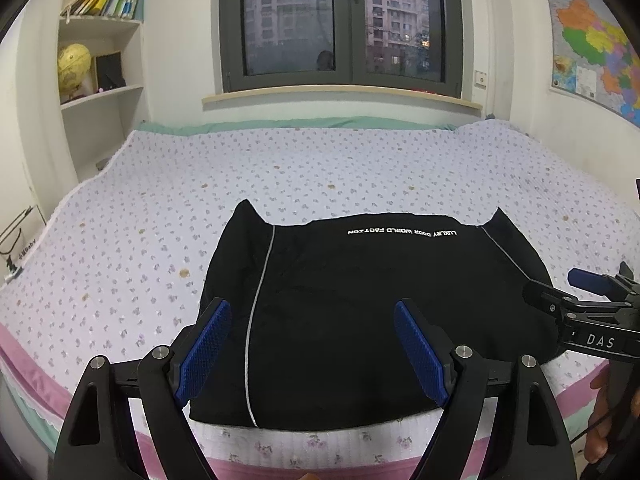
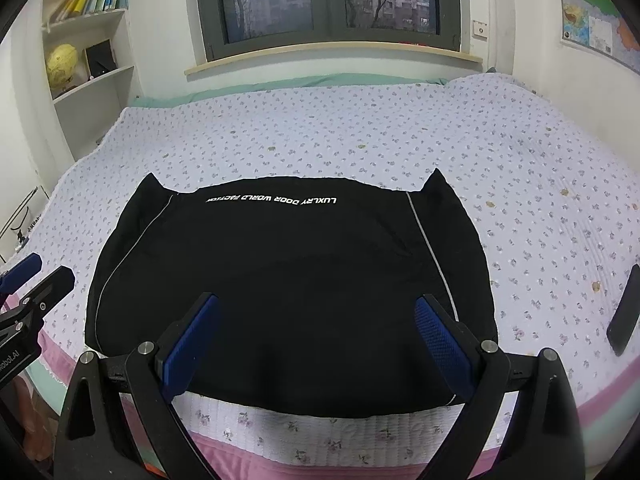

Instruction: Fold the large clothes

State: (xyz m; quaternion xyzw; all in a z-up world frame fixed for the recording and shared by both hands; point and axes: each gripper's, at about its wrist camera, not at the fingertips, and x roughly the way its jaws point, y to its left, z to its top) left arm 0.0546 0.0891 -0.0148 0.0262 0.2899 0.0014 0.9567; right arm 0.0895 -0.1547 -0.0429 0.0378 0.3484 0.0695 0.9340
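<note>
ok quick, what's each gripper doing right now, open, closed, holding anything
Left gripper: open, holding nothing, above the near edge of the black garment.
Right gripper: open, holding nothing, above the same garment.

The bed (image 1: 320, 168) fills the room under the window, covered by a white quilt (image 2: 360, 128) printed with small purple flowers and scattered brownish spots. A green sheet (image 2: 280, 82) shows along the far edge, and pink and green layers line the near edge. A black garment (image 2: 288, 272) lies flat on the quilt near the front edge, folded into a broad block, with white lettering reading upside down along its far side and thin grey piping down each side. A dark phone (image 2: 624, 312) rests on the quilt well right of it.
</note>
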